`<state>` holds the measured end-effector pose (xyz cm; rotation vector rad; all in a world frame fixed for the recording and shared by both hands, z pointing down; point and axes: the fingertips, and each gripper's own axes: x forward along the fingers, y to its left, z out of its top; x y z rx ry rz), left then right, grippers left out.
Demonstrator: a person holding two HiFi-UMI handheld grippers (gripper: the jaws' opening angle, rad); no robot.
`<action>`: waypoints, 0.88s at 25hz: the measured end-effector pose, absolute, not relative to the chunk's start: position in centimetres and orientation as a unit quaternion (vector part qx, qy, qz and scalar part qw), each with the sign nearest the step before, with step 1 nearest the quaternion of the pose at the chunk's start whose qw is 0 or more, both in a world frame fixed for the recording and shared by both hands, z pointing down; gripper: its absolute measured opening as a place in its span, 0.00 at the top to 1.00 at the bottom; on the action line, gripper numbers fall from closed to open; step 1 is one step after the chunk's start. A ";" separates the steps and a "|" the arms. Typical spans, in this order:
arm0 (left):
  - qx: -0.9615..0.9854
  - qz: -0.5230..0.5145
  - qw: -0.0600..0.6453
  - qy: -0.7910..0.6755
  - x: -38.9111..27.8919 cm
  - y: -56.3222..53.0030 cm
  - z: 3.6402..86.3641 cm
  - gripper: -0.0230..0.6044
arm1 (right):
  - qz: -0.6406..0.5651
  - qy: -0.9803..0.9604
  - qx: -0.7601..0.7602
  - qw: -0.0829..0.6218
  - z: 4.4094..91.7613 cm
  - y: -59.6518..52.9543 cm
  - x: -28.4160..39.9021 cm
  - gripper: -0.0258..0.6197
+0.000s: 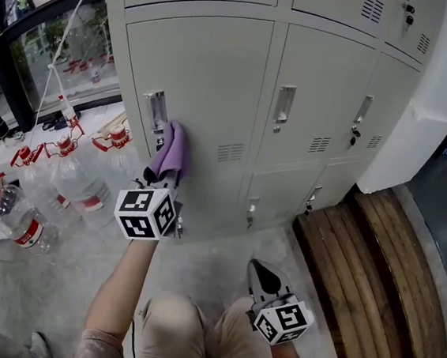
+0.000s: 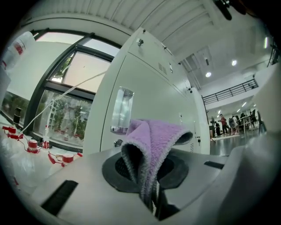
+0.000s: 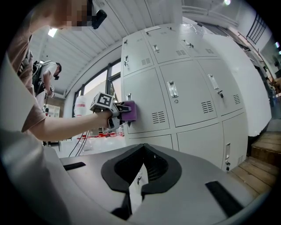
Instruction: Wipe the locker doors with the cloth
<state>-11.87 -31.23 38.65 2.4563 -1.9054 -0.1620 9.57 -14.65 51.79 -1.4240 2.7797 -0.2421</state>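
A purple cloth is pressed flat against a grey locker door, just right of its handle recess. My left gripper is shut on the cloth's lower end. In the left gripper view the cloth folds up out of the jaws, with the door close ahead. The right gripper view shows the cloth against the door from the side. My right gripper hangs low, away from the lockers, shut and holding nothing. Its jaws meet with only a thin slit between them.
Several water bottles with red caps lie on the floor at the left by a window. A wooden platform runs along the right, below a white pillar. More locker doors continue rightwards. The person's knee is below.
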 end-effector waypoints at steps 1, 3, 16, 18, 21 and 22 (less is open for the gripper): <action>0.788 -0.052 0.016 -0.613 -11.9 -31.4 38.8 0.90 | -0.078 0.887 -0.456 0.004 51.8 -14.6 9.6 0.96; 0.785 -0.052 0.018 -0.616 -11.9 -31.8 39.0 0.90 | -0.079 0.886 -0.457 0.004 51.9 -14.6 9.7 0.96; 0.779 -0.065 0.045 -0.622 -9.8 -34.9 38.9 0.90 | -0.079 0.878 -0.471 0.001 52.0 -14.5 11.3 0.96; 0.779 -0.065 0.042 -0.622 -9.5 -35.3 38.8 0.90 | -0.080 0.877 -0.475 0.001 52.0 -14.5 11.6 0.96; 0.789 -0.065 0.042 -0.610 -8.2 -35.7 38.7 0.90 | -0.080 0.875 -0.478 0.000 52.1 -14.5 12.0 0.96; 0.793 -0.062 0.042 -0.604 -7.5 -36.0 38.6 0.90 | -0.080 0.874 -0.478 0.000 52.1 -14.4 12.0 0.96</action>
